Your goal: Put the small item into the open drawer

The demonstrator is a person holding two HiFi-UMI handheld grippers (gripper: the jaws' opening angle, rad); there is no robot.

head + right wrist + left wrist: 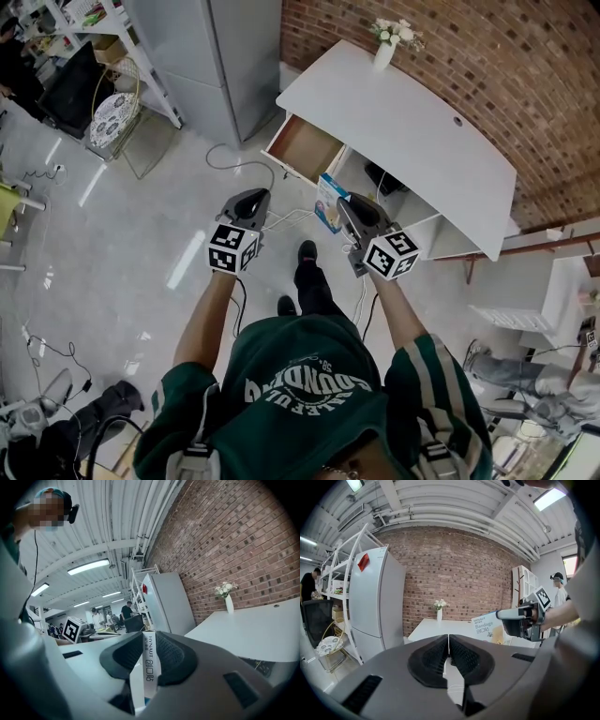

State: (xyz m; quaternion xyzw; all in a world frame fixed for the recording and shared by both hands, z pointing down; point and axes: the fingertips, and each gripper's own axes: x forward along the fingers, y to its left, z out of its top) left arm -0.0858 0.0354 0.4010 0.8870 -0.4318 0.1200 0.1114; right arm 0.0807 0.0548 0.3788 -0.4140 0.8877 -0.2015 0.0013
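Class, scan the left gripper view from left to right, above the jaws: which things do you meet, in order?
In order: fridge → vase of flowers → bandage box → right hand-held gripper clamped on it → person in a cap.

I'm in a lab-style open workspace. A bare brick wall (469, 47) runs behind the white desk (403, 131), and a grey fridge (216, 56) and white shelving (157, 92) stand left of it. Cables (234, 155) trail across the floor before it. People (127, 609) work at stations well beyond it, under strip lights (89, 566).
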